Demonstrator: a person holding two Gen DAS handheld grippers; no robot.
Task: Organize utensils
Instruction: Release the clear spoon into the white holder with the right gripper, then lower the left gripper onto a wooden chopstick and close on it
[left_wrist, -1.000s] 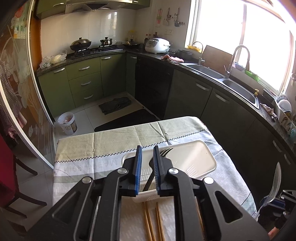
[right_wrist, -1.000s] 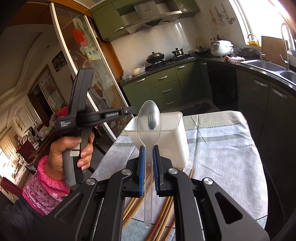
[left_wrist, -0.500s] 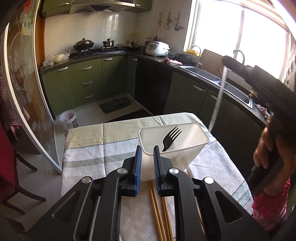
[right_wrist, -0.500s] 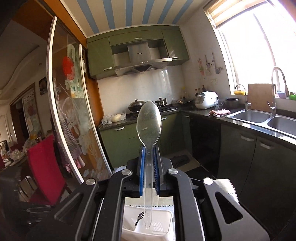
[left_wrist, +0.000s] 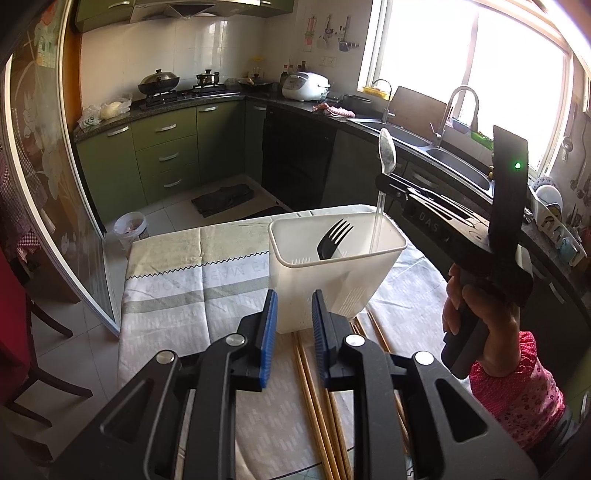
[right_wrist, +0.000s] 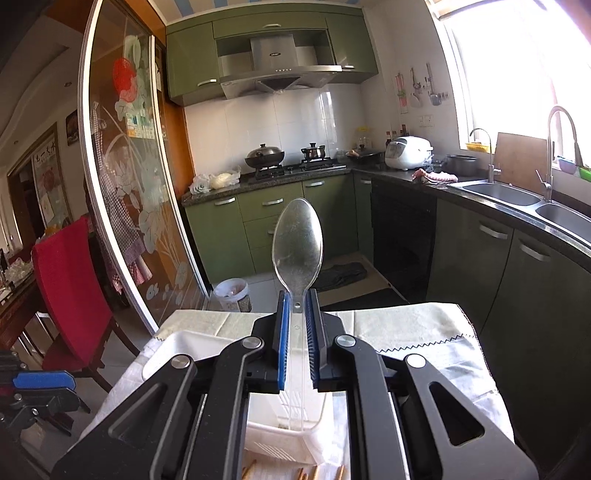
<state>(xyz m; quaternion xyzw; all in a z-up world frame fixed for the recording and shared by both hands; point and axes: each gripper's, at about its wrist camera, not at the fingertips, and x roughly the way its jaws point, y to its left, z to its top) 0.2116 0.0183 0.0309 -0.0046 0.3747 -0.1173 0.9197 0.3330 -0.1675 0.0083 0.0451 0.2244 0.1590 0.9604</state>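
right gripper clamped narrow on the neck of a clear plastic spoon, bowl up, handle hanging down between the pads into the white utensil holder; a second ago held beside and in front of the holder, now carried over its rim, handle tip inside near the far right wall. left gripper drawn back from the holder, jaws opening, nothing pressed between the pads, the near wall of the holder only framed in the gap; a second ago closed narrow with the holder lying tilted low, now holder standing upright and free on the tablecloth. black fork already inside, tines up, leaning toward the middle. judged meaning: holder set up and released, spoon insertion under way, release of the spoon likely the next step. chopsticks lying on the cloth just in front of the holder base, under the left gripper, apparently not yet sorted. edges: holder close to the right edge of the table, cloth hanging over that side; tall narrow holder judged liable to tip if the spoon handle drags on the rim. open room: bare cloth to the left of the holder, clear space above the opening except for the fork, right hand and its gripper occupying the right side
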